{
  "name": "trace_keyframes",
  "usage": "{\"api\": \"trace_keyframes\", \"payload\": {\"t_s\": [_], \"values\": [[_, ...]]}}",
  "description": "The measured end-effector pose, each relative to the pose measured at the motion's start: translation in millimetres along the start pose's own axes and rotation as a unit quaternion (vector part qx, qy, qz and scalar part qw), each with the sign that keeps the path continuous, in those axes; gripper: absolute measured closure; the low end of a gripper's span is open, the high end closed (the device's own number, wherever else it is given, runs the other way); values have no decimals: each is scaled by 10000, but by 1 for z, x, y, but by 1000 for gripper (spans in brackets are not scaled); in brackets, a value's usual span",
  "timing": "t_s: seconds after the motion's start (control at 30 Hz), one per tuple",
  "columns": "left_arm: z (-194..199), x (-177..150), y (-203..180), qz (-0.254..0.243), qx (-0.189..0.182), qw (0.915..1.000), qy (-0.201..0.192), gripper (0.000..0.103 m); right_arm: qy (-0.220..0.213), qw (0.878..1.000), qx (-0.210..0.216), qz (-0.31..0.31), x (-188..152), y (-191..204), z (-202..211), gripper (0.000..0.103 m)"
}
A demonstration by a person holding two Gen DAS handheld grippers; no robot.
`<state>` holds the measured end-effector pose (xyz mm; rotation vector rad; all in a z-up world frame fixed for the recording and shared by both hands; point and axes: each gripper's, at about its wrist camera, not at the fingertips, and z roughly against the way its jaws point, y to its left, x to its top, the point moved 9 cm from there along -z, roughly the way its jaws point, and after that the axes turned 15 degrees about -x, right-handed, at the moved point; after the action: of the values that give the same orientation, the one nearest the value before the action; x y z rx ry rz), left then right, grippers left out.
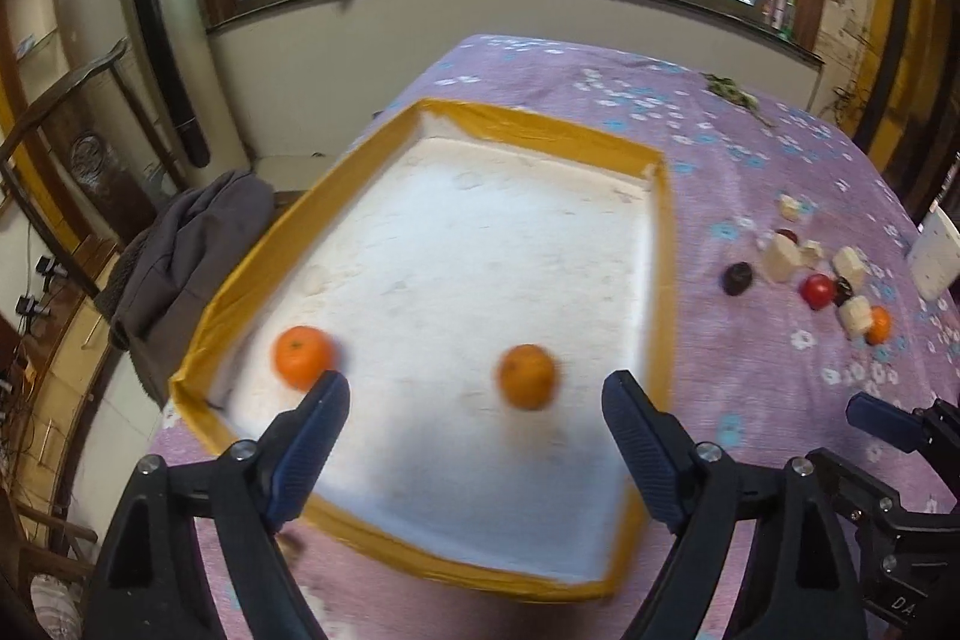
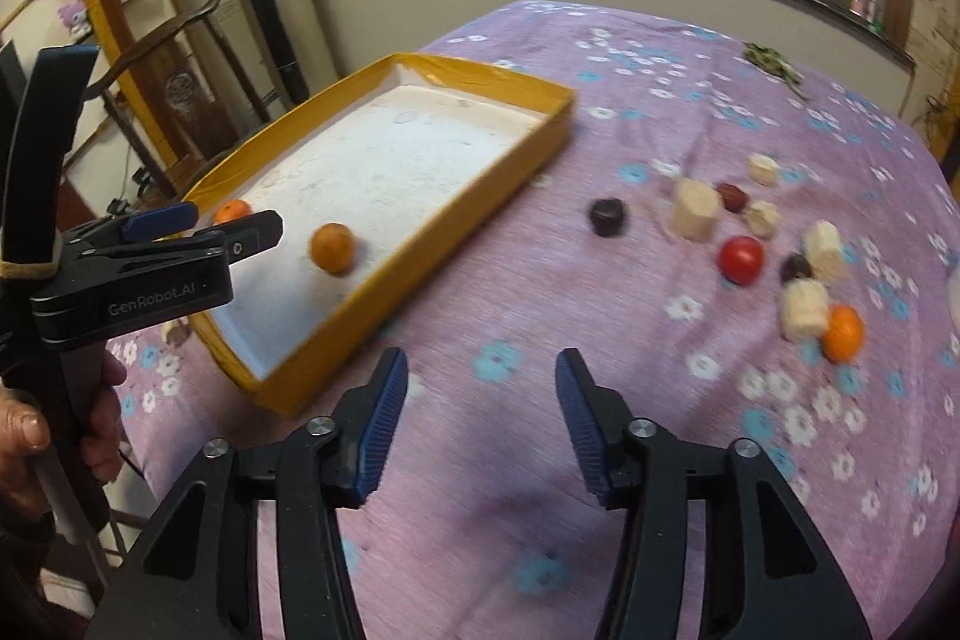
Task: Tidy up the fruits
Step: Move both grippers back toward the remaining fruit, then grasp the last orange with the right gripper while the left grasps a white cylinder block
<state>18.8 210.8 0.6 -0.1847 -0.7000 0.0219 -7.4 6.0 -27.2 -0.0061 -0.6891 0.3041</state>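
A yellow-rimmed white tray (image 1: 663, 280) (image 2: 456, 226) lies on the purple flowered cloth. Two oranges lie in it: one at the near left corner (image 1: 302, 355) (image 2: 231, 210), one near the middle front (image 1: 528, 376) (image 2: 332, 247). My left gripper (image 1: 474, 400) (image 2: 240, 220) is open and empty above the tray's near end. My right gripper (image 2: 480, 376) is open and empty over bare cloth right of the tray. Loose on the cloth to the right lie a third orange (image 2: 843, 333) (image 1: 879, 325), a red fruit (image 2: 742, 260) (image 1: 818, 290), a dark fruit (image 2: 608, 216) (image 1: 737, 278) and several pale chunks (image 2: 695, 216).
A white object (image 1: 933, 256) stands at the cloth's right edge. Green leaves (image 2: 771, 61) lie at the far side. A chair with a grey garment (image 1: 180, 250) stands left of the table. A wall with windows lies beyond.
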Motion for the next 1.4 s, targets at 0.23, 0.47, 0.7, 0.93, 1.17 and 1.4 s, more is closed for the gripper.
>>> {"api": "trace_keyframes", "payload": {"t_s": [0.23,0.47,0.7,0.93,1.17,1.4], "values": [[-15,0,-69,-444,-248,9986,165,10,-35,9971,-411,-641,-18,-77,11,41],[-28,-4,-127,-920,-450,9941,347,10,-14,9904,-807,-1123,-28,-159,5,41],[-41,-10,-150,-936,-415,9931,568,10,122,9920,-733,-1024,-27,-195,-25,40],[-47,-10,-163,-980,-404,9922,663,10,134,9990,-290,-311,-13,-187,-60,46],[-58,-5,-180,-1090,-443,9903,739,10,208,9996,133,136,-10,-180,-81,66],[-84,1,-216,-1095,-805,9864,926,10,189,9990,218,-327,-17,-198,-73,71]]}}
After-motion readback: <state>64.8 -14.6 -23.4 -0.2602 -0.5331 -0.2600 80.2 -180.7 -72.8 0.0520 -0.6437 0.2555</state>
